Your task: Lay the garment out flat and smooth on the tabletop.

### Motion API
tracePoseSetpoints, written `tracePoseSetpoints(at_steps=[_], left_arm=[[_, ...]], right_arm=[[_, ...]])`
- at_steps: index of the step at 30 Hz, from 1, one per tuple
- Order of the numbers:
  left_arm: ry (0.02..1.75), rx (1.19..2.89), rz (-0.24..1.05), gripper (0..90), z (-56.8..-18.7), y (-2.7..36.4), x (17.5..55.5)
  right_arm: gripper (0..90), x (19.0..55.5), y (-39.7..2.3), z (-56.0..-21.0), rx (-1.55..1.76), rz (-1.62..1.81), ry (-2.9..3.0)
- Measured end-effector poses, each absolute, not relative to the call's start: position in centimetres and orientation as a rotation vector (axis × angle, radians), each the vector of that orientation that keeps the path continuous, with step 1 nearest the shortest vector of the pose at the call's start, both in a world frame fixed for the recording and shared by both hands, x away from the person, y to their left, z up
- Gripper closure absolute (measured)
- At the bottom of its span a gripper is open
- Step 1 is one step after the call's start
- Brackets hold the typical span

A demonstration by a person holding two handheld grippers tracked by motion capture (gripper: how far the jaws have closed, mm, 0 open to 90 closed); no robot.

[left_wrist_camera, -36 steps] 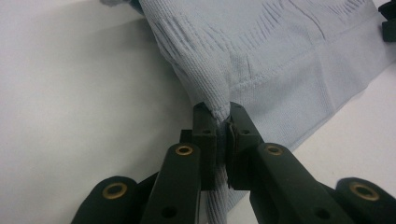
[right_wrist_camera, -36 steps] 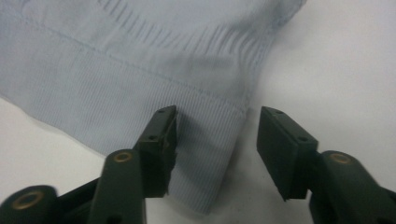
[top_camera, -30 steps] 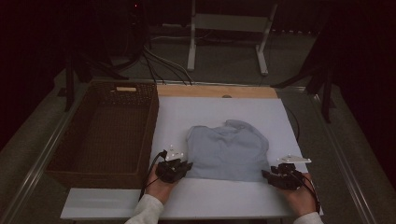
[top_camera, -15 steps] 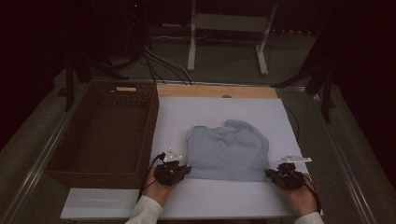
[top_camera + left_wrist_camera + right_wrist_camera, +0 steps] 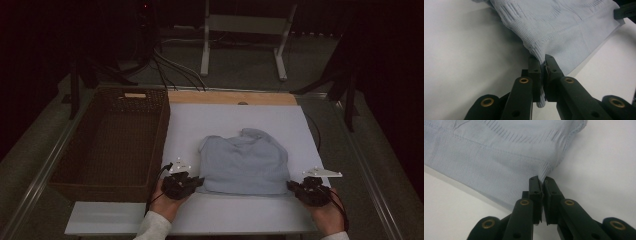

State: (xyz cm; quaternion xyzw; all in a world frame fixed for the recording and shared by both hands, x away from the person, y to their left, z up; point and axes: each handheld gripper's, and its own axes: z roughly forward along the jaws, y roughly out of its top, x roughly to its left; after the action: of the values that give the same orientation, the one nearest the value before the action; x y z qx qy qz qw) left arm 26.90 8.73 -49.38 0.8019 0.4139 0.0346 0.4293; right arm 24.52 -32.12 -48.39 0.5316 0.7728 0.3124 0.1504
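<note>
Both grippers' jaws pinch the sweater's (image 5: 245,162) near corners, fully closed.

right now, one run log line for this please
left gripper: shut on sweater near-left corner | right gripper: shut on near-right corner | sweater: flat on white board | basket: at left

The light blue knit garment (image 5: 245,162) lies folded into a roughly rectangular bundle near the front of the white table surface. You see a ribbed hem running along its near edge, straight and flat. Its far edge is uneven and bunched, with soft creases across the top layer. Both near corners are pinched and slightly raised off the surface.
</note>
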Motion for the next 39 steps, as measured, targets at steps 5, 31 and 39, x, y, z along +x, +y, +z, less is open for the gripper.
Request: tracePoseSetpoints(at_steps=[5,31,39], left_arm=[[1.033,2.008,0.071,86.5,-49.3,8.9,26.6],[1.014,2.034,0.029,86.5,-49.2,9.4,23.9],[1.009,2.042,0.012,86.5,-49.3,9.5,23.3]], right_arm=[[86.1,23.6,-32.1,-48.4,1.528,0.904,2.229],[86.0,19.9,-32.1,-48.5,1.517,0.934,2.237],[86.0,19.2,-32.2,-48.5,1.512,0.945,2.232]])
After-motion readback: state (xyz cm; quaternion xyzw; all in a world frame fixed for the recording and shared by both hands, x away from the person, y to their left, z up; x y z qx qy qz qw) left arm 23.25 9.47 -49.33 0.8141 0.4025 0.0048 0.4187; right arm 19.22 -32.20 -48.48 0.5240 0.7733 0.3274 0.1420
